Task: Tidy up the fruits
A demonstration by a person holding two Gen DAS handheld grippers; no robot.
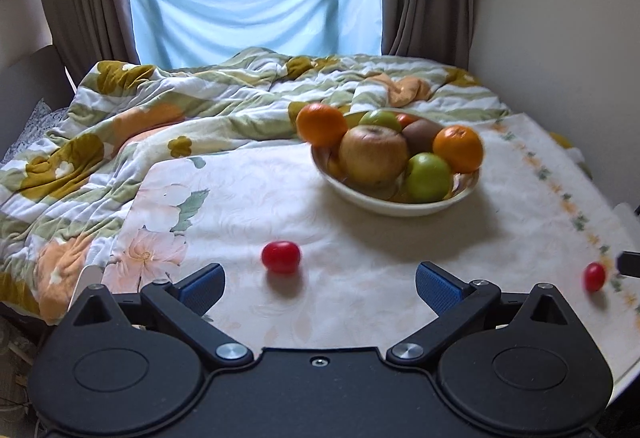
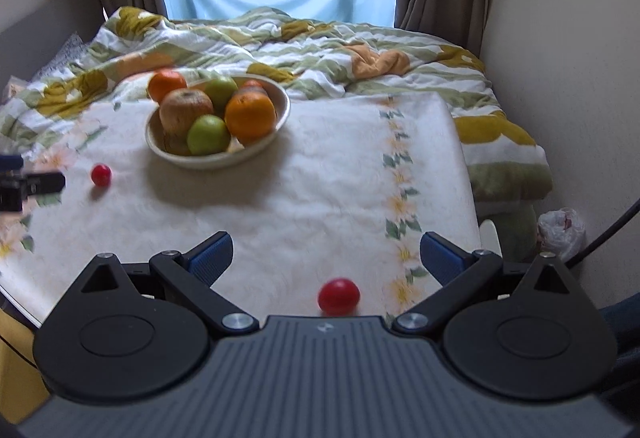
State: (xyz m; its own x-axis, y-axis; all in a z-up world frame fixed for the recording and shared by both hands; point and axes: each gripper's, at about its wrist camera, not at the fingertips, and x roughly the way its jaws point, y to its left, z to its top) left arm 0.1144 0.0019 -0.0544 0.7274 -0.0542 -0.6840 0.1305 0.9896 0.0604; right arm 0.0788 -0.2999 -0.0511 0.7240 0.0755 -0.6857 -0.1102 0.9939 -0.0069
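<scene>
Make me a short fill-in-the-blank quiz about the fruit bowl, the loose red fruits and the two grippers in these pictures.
1. The round cream ceramic bowl holds ____ bright orange citrus fruits.
2. ____ small round red fruits lie loose on the white floral cloth.
3. One small red fruit lies between the ____ gripper's fingers.
4. The left gripper has its jaws ____.

Missing words: two; Two; right; open

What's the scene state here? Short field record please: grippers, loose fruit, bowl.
left gripper: open, empty, above the tablecloth
right gripper: open, empty
loose fruit: two small red fruits on the cloth, one ahead of the left gripper, one between the right fingers
bowl: holds oranges, green apples, a brownish apple
behind: rumpled quilt
</scene>
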